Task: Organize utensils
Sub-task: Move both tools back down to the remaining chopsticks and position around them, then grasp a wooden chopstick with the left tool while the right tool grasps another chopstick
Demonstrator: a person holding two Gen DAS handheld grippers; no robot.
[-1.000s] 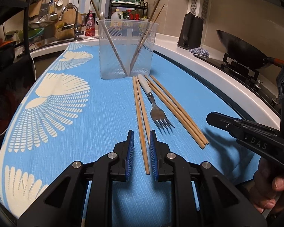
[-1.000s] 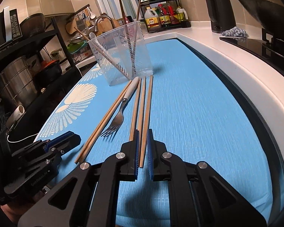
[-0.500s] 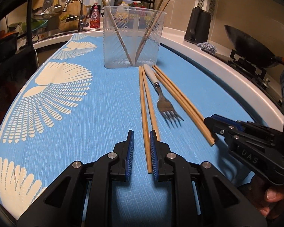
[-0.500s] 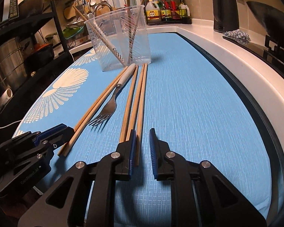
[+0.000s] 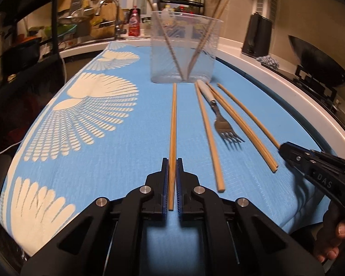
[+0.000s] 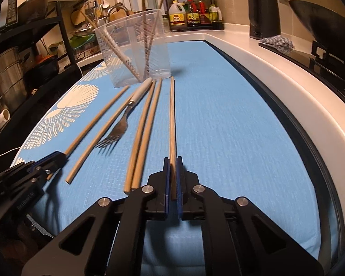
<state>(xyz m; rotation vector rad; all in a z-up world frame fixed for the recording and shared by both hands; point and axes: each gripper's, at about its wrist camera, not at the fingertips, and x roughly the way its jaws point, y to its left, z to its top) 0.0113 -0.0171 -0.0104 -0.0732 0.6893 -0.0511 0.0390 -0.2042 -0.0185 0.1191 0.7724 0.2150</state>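
Our left gripper (image 5: 171, 172) is closed on the near end of one chopstick (image 5: 173, 124), its blue pads pressed against the wood on both sides, and the stick runs straight away from us toward the clear plastic cup (image 5: 184, 48). Our right gripper (image 6: 171, 172) likewise pinches a single chopstick (image 6: 172, 117) by its near end, with that stick pointing at the foot of the same cup (image 6: 135, 48). Between the two held sticks, on the blue cloth (image 5: 131, 151), lie the loose pieces: one chopstick (image 5: 209, 138) just right of the left gripper's, then a fork (image 5: 220, 119) with a pale handle and tines toward us, then another chopstick (image 5: 243, 126) to the right of the fork. The cup stands at the far end of the row and already has several chopsticks leaning inside it
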